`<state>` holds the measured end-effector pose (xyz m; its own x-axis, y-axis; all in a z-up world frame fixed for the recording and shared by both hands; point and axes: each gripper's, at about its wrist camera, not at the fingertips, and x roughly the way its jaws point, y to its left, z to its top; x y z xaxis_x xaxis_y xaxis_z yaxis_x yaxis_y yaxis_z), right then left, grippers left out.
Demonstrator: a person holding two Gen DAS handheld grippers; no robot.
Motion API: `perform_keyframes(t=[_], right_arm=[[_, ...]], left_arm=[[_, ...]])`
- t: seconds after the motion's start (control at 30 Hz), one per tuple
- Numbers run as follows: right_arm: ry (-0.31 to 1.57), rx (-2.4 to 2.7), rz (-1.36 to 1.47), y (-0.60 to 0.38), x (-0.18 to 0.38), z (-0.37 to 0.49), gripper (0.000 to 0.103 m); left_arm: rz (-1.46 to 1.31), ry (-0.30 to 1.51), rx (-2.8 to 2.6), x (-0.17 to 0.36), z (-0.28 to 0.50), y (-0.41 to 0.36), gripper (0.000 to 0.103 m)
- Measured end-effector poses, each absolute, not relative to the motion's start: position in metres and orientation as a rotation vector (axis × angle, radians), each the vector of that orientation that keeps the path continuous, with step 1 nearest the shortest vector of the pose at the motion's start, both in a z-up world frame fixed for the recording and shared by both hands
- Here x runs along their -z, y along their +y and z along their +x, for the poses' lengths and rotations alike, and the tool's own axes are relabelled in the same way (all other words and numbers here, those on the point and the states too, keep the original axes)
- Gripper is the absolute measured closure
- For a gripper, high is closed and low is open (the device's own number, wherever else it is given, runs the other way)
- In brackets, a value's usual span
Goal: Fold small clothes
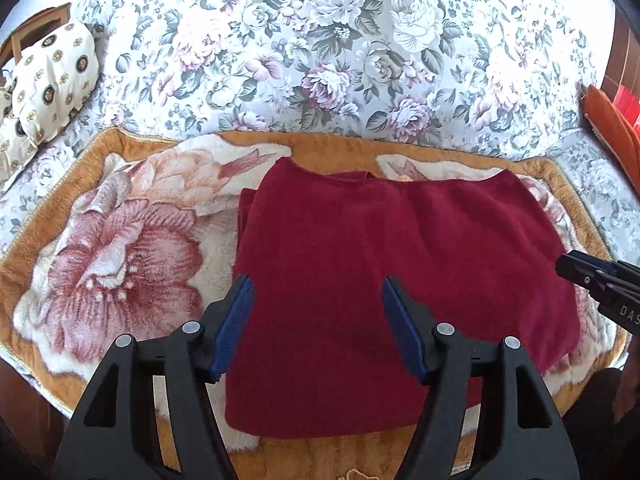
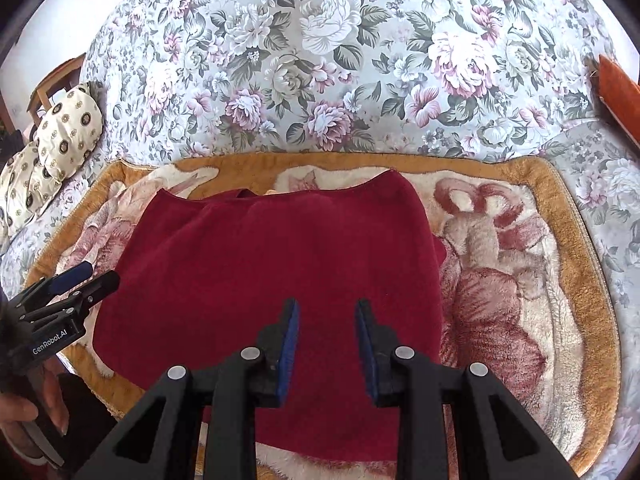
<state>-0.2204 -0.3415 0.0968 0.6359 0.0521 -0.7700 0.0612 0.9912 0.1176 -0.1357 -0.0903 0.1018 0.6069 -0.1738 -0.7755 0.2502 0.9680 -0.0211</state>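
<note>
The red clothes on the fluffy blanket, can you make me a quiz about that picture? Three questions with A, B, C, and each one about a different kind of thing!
1. Where does the dark red garment lie?
A. on the plush blanket with the orange border
B. on the spotted cream pillow
C. hanging from a gripper

2. What colour are the pads on the gripper fingers?
A. green
B. blue
C. yellow

3. What are the left gripper and right gripper doing?
A. both shut on the garment
B. only one is pinching cloth
C. both open, holding nothing

Answers:
1 A, the garment is spread flat on the rose-patterned blanket.
2 B, the pads show blue against the black fingers.
3 C, red cloth shows through the gap between each pair of fingers.
</note>
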Motion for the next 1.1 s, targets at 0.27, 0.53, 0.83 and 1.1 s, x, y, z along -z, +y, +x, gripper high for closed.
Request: perform_keyframes(t=[0.27,0.53,0.83,1.1], right_arm=[[0.882,-0.002,0.155,-0.331,-0.088,-0.228,0.076],[0.868,0.007,0.167,-0.326,-0.087,-0.232,0.075],[0.872,-0.001,0.203,-0.318,-0.081,-0.231,0.075],[0.875,-0.013,0.199,-0.313,-0.08,-0.227,0.075]], left_arm=[[0.109,0.876,0.21,-0.096,-0.143,-0.087,0.037],[0.097,0.861,0.198,-0.098,-0.144,-0.083,0.037],[0.113,0.84,0.173,-0.1,-0.148,-0.084,0.037],[0.107,0.843,0.159,-0.099,-0.148,-0.085,0.037]])
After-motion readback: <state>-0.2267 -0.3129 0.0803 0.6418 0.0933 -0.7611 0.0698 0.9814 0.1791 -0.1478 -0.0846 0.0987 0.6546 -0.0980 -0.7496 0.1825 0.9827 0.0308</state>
